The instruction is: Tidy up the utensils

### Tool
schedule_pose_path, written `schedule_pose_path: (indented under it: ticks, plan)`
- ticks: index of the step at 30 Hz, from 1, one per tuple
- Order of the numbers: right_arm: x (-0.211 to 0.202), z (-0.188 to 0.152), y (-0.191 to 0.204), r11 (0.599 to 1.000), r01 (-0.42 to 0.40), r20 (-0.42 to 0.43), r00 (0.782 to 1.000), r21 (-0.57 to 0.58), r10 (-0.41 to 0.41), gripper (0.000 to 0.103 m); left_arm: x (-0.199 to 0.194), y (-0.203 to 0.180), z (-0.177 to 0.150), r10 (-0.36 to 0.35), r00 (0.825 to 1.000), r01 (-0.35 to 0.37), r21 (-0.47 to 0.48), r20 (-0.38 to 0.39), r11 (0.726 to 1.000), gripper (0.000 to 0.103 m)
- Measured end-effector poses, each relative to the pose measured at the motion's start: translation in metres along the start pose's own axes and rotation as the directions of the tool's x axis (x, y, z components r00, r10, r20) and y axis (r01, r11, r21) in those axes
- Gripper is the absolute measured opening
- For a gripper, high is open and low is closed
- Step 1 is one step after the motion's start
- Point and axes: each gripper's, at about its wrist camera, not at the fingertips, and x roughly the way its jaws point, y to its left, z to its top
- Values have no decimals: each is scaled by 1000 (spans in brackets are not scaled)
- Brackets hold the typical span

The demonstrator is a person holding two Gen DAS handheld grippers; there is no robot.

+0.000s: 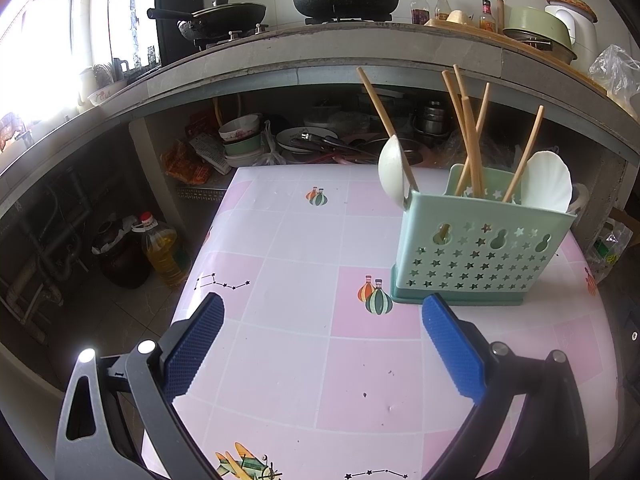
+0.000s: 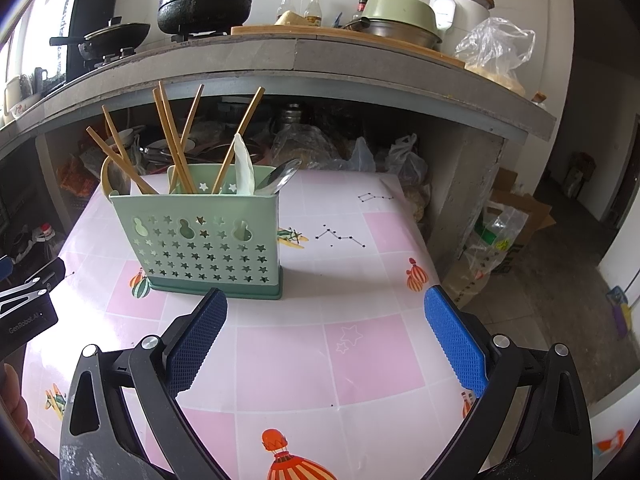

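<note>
A mint green utensil holder (image 1: 476, 252) with star cutouts stands upright on the pink and white table (image 1: 280, 240). It holds several wooden chopsticks (image 1: 472, 136), a wooden-handled ladle (image 1: 390, 168) and a white shell-shaped spoon (image 1: 546, 180). It also shows in the right wrist view (image 2: 208, 244), with chopsticks (image 2: 176, 140), a white spoon (image 2: 244, 168) and a metal spoon (image 2: 282, 178). My left gripper (image 1: 322, 340) is open and empty, front-left of the holder. My right gripper (image 2: 326, 336) is open and empty, front-right of it.
A concrete kitchen counter (image 1: 320, 48) with pots and bottles overhangs behind the table, with dishes stored beneath. An oil bottle (image 1: 162, 248) stands on the floor at left. Bags and a cardboard box (image 2: 516, 216) lie on the floor at right. The left gripper's body (image 2: 28, 300) shows at the left edge.
</note>
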Motion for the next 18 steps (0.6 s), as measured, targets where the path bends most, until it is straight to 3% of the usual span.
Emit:
schedule_pose_path:
  ticks: [18]
  plan:
    - [0,0,1,1000,-1,1,1000,1,1,95,0,-1,0,0,1000,0,1,-4,1000,97]
